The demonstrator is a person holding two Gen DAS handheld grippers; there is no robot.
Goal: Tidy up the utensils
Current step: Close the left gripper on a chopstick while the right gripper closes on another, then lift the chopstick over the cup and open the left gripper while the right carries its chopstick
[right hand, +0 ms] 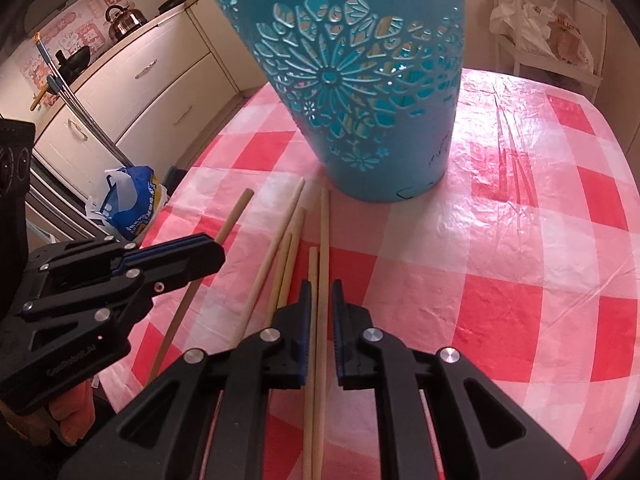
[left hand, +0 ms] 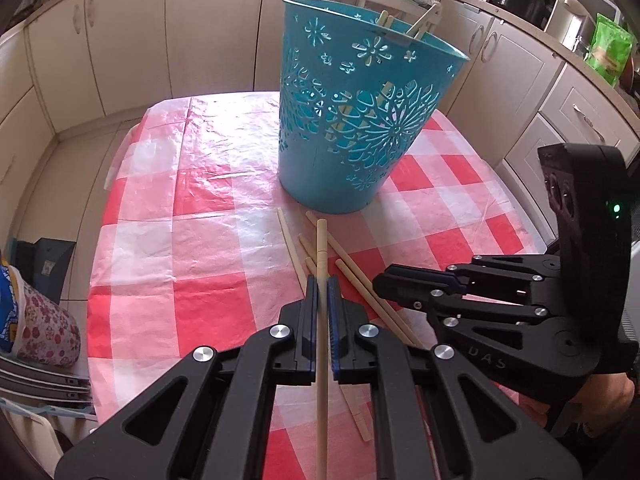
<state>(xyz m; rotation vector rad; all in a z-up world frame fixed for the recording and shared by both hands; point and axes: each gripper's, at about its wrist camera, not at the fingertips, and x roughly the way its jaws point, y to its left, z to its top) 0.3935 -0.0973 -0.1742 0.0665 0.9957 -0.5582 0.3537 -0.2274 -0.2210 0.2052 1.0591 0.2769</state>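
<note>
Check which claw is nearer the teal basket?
Roughly level, left perhaps nearer. Left claw, gripping a chopstick, and right claw, around two chopsticks, both stop short of the teal basket.

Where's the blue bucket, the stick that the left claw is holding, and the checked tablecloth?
Blue bucket point(left hand: 320, 168): left wrist view, plain lower wall.
Held chopstick point(left hand: 321, 248): left wrist view, shaft above the fingertips.
Checked tablecloth point(left hand: 200, 304): left wrist view, bare red square.

Under my claws lies a red and white checked tablecloth point(left hand: 192, 216). Beyond them run cream cupboards point(left hand: 132, 36). Off to the left of my right claw, a kettle point(right hand: 125, 19) stands on the counter and a blue plastic bag point(right hand: 132, 204) sits on the floor. Far right of my left claw, a green packet point(left hand: 610, 50) rests on the counter.
</note>
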